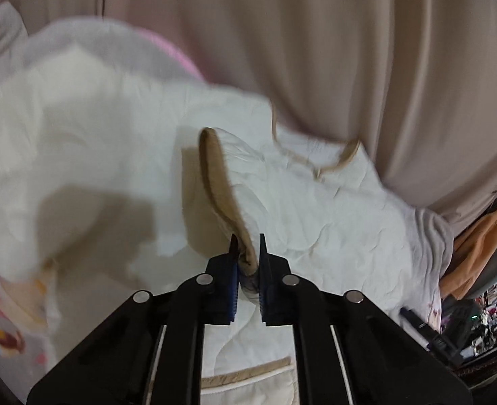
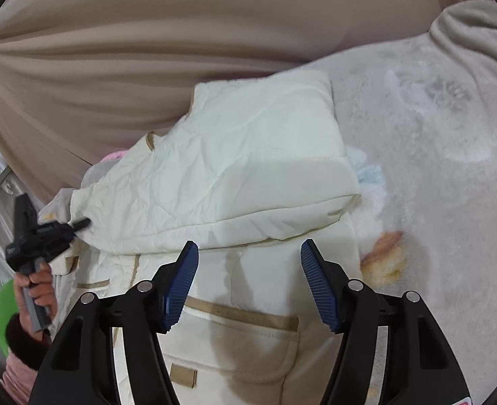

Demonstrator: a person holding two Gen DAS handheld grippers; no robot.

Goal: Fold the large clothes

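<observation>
Right wrist — cream jacket (image 2: 235,175), tan-trimmed, folded

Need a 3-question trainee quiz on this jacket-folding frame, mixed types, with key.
1. True or false: the left gripper is clamped on the tan-trimmed edge of the cream jacket.
2. The right gripper jaws are: A) shut on a sleeve B) open, nothing between them C) shut, empty.
3. Fill in: the jacket's pocket has a ___ coloured trim.

Key: 1 true; 2 B; 3 tan.
</observation>
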